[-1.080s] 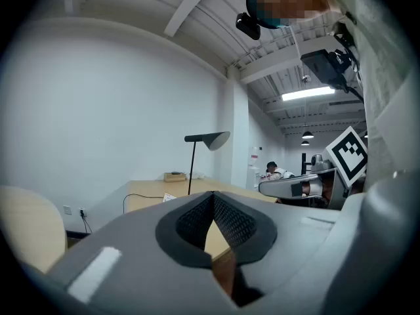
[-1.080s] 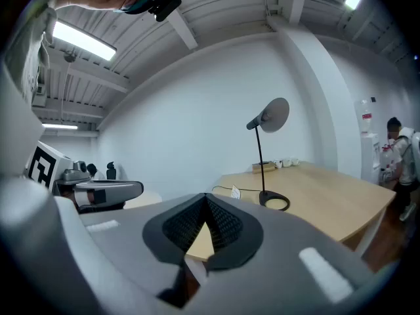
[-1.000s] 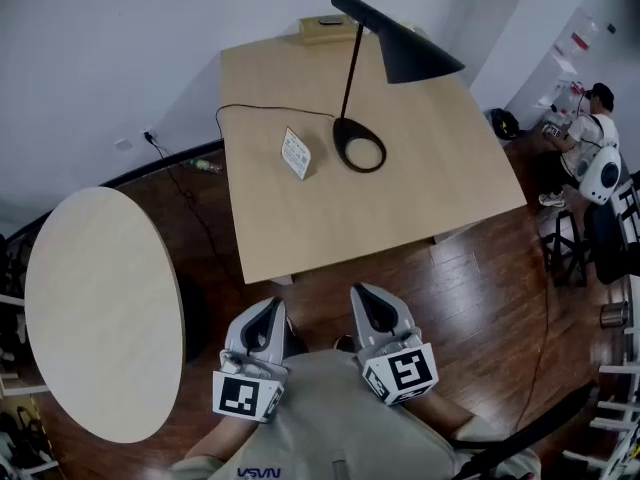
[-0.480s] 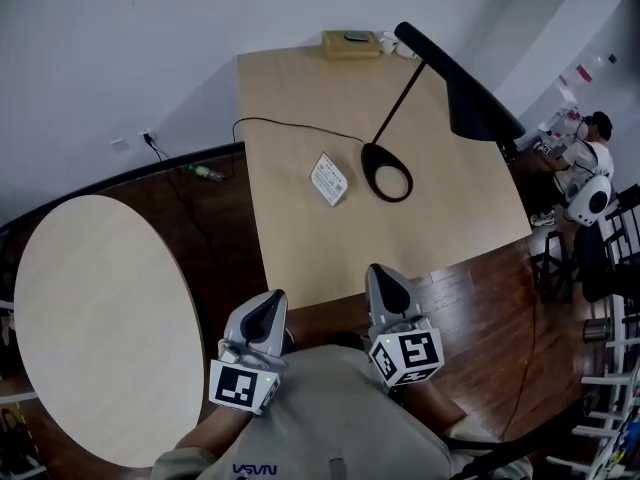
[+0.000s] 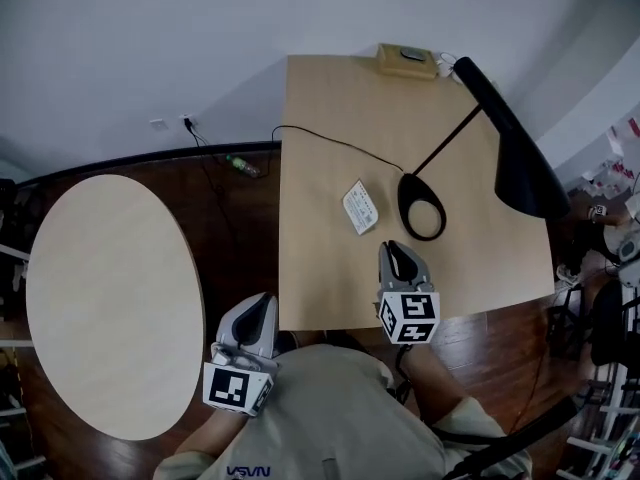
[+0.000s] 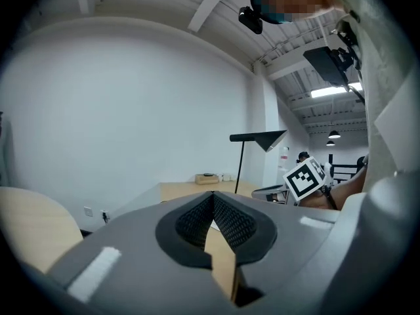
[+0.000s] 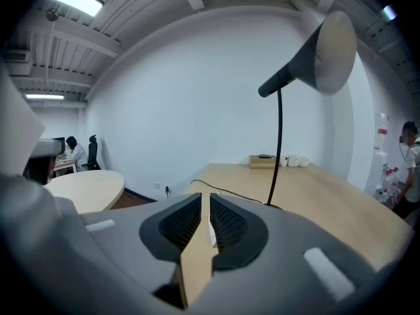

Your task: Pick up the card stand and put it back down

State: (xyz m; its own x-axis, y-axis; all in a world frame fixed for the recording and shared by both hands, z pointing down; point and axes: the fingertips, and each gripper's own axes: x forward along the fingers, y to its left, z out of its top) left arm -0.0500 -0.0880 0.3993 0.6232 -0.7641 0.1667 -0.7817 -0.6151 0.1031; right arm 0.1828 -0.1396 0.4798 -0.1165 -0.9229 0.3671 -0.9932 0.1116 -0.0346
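We are opening the empty right gripper (image 5: 397, 254) toward the card stand (image 5: 360, 207), which is sitting on the surface (image 5: 320, 268) beside the lamp base (image 5: 422, 206). It looks light, stiff and tippy, so we are aiming for its top edge. The left gripper (image 5: 264, 306) is hanging clenched.

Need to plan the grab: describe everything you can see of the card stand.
The card stand is a small white rectangle with rounded corners and faint print too small to read. It sits on the tan wooden table, turned at a slant, just left of the lamp base and apart from it. Only the table touches it; whether it leans or lies flat can't be told.
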